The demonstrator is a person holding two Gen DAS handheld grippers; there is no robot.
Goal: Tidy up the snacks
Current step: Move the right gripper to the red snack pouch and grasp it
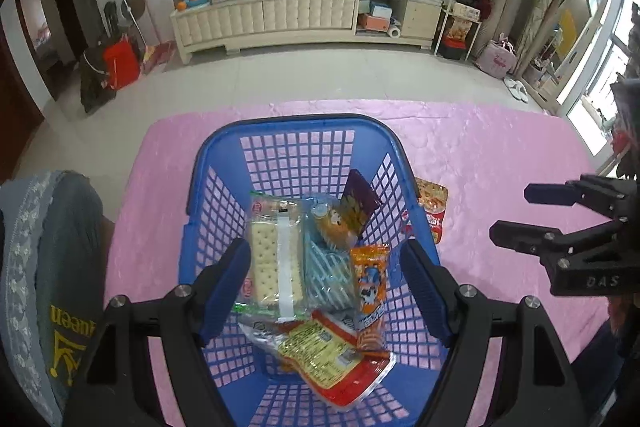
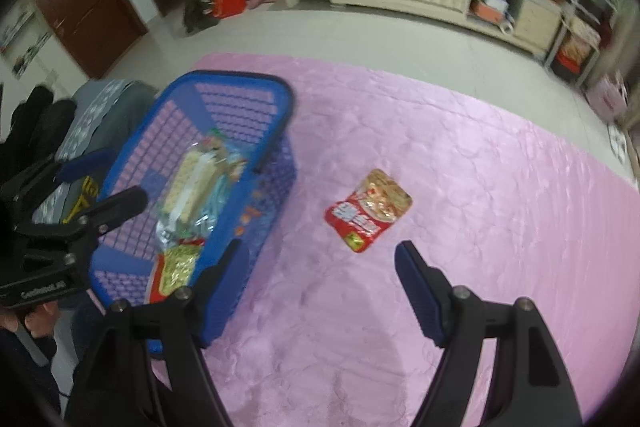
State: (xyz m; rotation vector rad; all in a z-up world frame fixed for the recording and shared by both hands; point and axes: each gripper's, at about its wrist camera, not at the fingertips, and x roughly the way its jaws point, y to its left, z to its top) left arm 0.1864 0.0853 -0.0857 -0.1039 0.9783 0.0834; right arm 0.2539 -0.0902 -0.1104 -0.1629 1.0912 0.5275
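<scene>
The left gripper (image 1: 326, 287) hangs over the blue basket (image 1: 200, 163), fingers apart and empty. Inside lie crackers (image 1: 272, 255) and other packets. The right gripper (image 2: 322, 287) (also spread, holding nothing) points at a red packet (image 2: 368, 211) on the pink bench (image 2: 500, 167), beside the basket.

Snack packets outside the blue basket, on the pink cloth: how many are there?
1: a red snack packet lies flat on the pink cloth, just right of the blue basket. The basket may hide others behind it.
</scene>
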